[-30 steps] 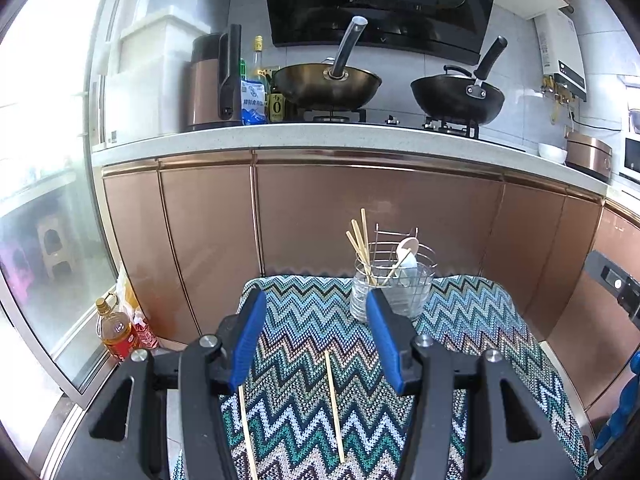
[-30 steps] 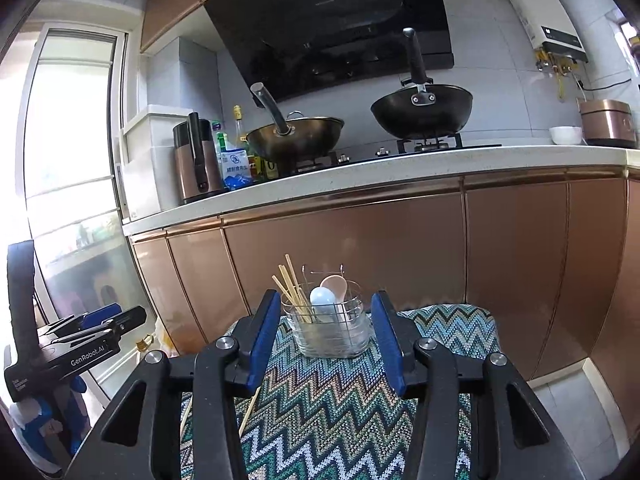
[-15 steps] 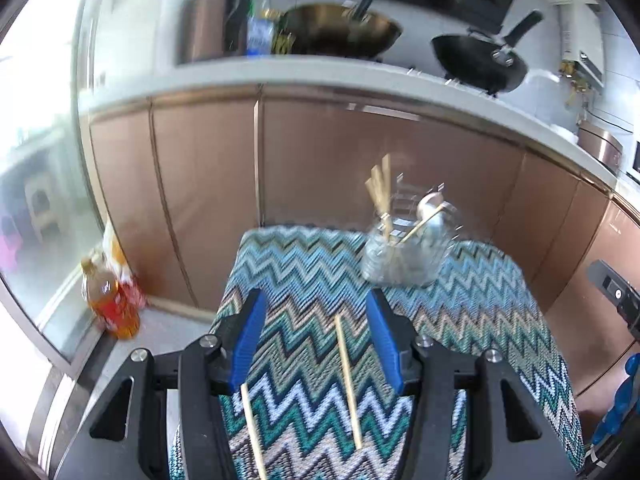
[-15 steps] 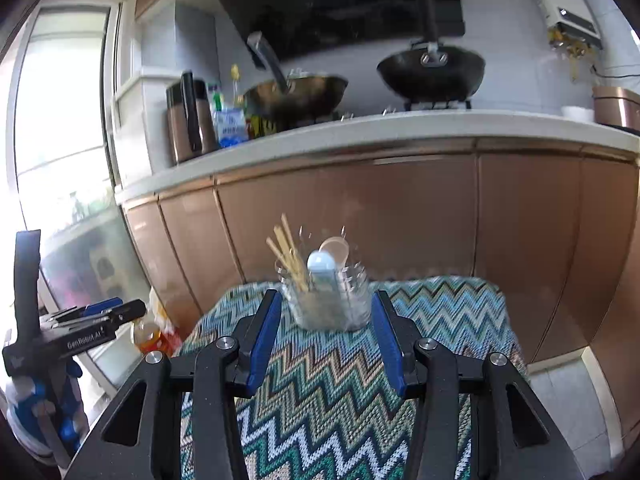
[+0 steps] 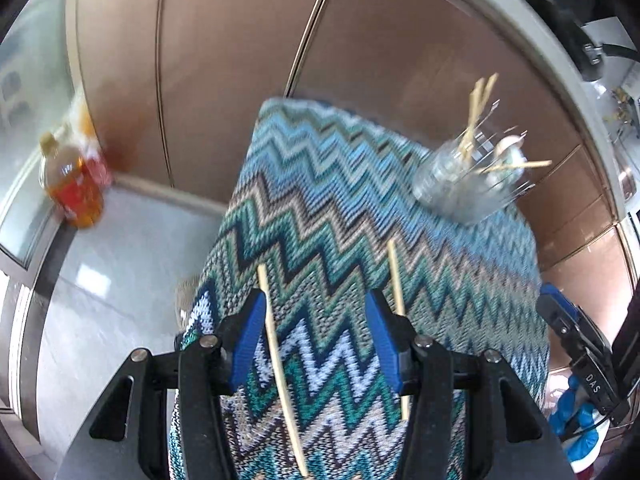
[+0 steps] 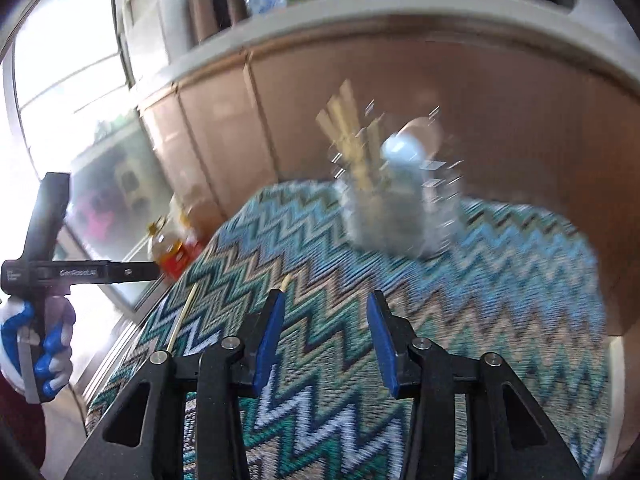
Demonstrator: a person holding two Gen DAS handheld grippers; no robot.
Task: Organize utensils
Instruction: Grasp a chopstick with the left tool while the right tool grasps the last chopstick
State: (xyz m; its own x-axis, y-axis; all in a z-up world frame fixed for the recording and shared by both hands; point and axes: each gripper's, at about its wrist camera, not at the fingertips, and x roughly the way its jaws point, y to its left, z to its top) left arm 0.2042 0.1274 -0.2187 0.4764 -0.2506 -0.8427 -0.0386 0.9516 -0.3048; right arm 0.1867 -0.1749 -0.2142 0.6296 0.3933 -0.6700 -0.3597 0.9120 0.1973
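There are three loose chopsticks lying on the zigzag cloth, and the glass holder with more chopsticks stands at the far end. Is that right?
Not quite: only two loose chopsticks lie on the zigzag cloth, not three. The left wrist view shows one chopstick and a second chopstick. The glass holder does stand at the far end.

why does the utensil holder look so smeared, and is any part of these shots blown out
Right wrist view: motion blur smears the utensil holder and zigzag cloth, while the right tongs stay sharp; the window at left is blown out white. Left wrist view: milder blur, the two loose chopsticks still read clearly; fisheye bends the cabinet fronts.
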